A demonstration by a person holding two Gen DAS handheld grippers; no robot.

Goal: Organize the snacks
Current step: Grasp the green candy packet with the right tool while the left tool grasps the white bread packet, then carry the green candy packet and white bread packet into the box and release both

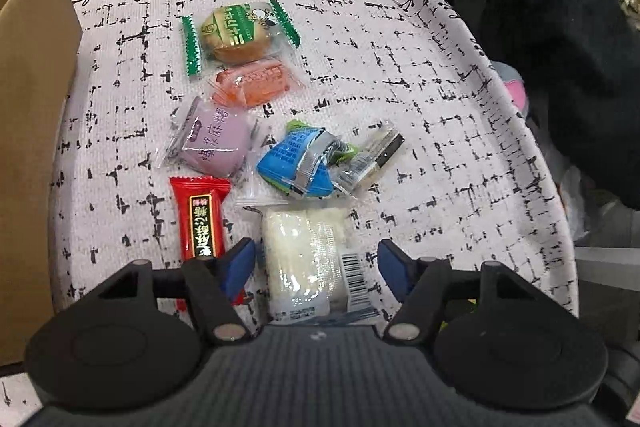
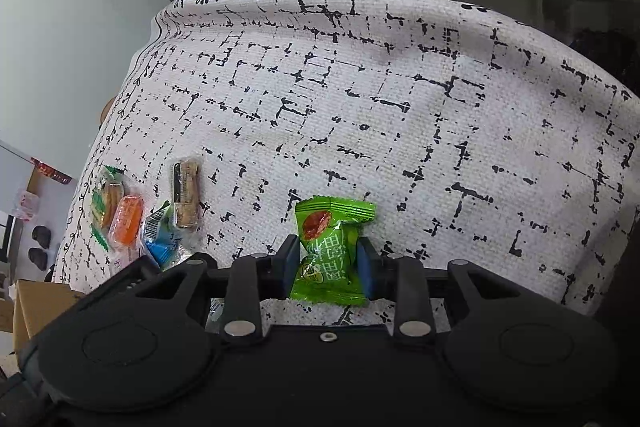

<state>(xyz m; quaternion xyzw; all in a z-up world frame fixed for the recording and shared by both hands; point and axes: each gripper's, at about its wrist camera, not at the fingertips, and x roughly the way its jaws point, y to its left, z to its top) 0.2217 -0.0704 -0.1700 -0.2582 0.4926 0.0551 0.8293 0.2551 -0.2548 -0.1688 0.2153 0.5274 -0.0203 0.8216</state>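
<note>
- The left gripper (image 1: 316,263) is held partly open, its blue pads on either side of a white wrapped snack (image 1: 306,259) without pressing on it.
- That snack lies on the patterned cloth (image 1: 420,75), beside a red packet (image 1: 200,217).
- A purple packet (image 1: 212,139), a blue packet (image 1: 296,161) and an orange packet (image 1: 254,83) lie further up the cloth.
- The right gripper (image 2: 329,263) is clamped on a green candy packet (image 2: 330,251), which is held upright just above the cloth.

Red packet (image 1: 202,223): lower end hidden behind the left hand-held gripper's (image 1: 316,259) finger. White packet (image 1: 308,259): near end lost under the housing. Cardboard box (image 1: 32,131) cut by frame edge. Green packet's (image 2: 330,251) print too small to read.
</note>
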